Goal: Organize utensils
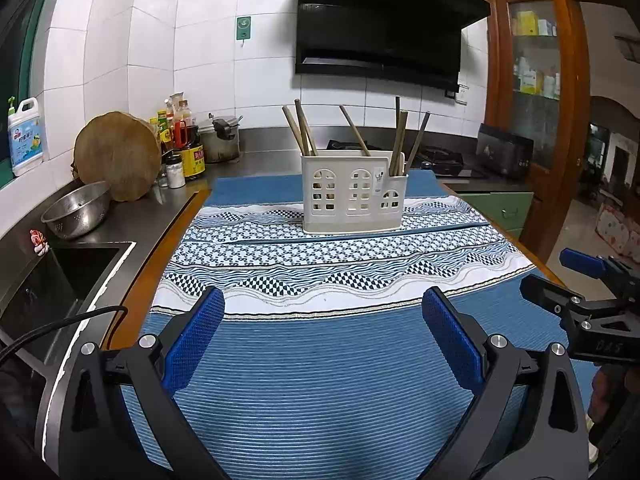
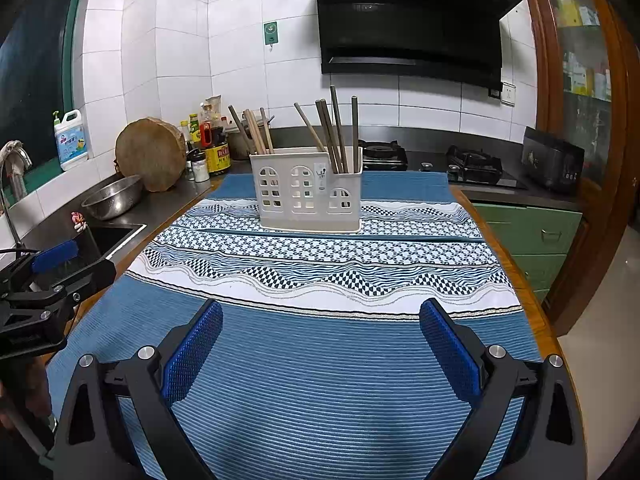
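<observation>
While both grippers hover apart over the near blue cloth (image 1: 320, 360), the white holder (image 1: 352, 192) stands upright at the cloth's far end, chopsticks (image 2: 338, 136) in two compartments: four lean in the larger left one, about five crowd the smaller right one. Left gripper (image 1: 324, 340) and right gripper (image 2: 320, 344) are both spread, gripping nothing. A steel bowl (image 2: 114, 196) sits beside the sink (image 1: 60, 276).
</observation>
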`<state>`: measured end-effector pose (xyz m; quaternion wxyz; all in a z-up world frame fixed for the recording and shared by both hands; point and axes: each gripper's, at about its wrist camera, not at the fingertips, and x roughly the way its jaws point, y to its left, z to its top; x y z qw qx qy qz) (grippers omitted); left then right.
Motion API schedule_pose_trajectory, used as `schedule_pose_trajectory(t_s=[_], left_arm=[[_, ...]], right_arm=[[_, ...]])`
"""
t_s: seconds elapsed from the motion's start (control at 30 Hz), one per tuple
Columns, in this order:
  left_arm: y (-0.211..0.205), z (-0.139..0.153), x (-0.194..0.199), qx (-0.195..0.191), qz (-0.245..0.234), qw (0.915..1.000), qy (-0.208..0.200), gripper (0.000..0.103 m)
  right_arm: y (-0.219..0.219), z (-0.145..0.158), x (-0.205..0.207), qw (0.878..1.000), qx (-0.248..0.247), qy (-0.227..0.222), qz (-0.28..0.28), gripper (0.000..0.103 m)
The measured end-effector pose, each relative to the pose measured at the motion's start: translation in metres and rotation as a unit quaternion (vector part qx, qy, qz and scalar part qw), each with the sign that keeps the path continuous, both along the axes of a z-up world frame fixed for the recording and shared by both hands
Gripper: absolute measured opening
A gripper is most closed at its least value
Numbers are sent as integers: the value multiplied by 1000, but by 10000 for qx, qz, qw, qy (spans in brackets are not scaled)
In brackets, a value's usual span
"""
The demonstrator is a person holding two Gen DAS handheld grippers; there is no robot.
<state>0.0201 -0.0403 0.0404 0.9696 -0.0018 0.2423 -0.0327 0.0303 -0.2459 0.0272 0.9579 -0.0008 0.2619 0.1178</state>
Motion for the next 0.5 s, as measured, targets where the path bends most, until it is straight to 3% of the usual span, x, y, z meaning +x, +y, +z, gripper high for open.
schedule_pose_trajectory(t_s=[0.5], left_arm=[[-1,-1,2,1,-3,10000,88,98]], right_arm=[[-2,-1,2,10000,-20,30,4,95]])
